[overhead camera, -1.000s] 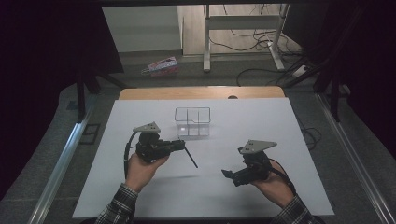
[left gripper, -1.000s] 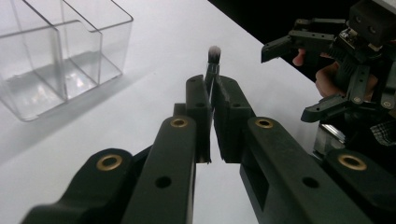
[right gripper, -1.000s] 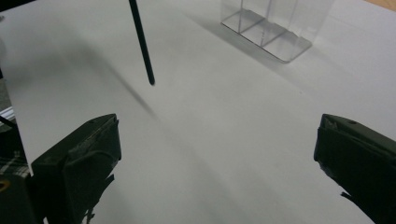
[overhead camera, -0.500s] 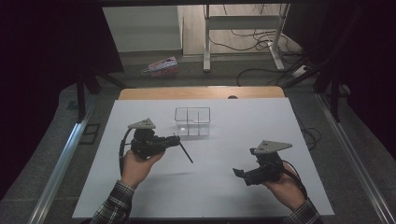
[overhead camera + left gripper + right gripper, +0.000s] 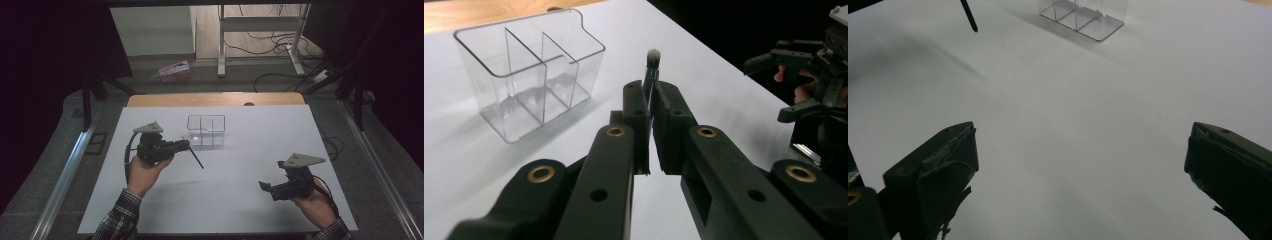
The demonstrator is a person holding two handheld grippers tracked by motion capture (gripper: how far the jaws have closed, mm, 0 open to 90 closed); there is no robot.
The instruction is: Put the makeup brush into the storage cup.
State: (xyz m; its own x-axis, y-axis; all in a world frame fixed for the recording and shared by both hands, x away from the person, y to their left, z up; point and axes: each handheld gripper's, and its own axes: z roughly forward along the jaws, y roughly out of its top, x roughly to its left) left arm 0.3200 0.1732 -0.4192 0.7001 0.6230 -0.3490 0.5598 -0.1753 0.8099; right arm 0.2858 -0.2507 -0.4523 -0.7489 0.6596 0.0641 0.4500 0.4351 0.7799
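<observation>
My left gripper (image 5: 186,145) hovers left of centre over the white table (image 5: 260,145), shut on a thin black brush (image 5: 196,159). The brush handle slants down toward the table from the jaws. In the left gripper view the pale bristle tip of the brush (image 5: 653,62) sticks up between the closed jaws of the left gripper (image 5: 651,100). A clear plastic organizer (image 5: 206,130) with three compartments stands just beyond it, empty. My right gripper (image 5: 266,187) is held low at the near right, open, with bare table between the jaws of the right gripper (image 5: 1080,150).
The organizer (image 5: 531,75) is upright near the table's far middle; its base (image 5: 1080,15) and the brush handle end (image 5: 968,15) show in the right gripper view. A wooden strip (image 5: 215,99) borders the far edge. A pink package (image 5: 172,71) and cables lie on the floor beyond.
My right gripper has moved to the right, away from the centre of the table, staying open. The left gripper has kept nearly still with the brush in it.
</observation>
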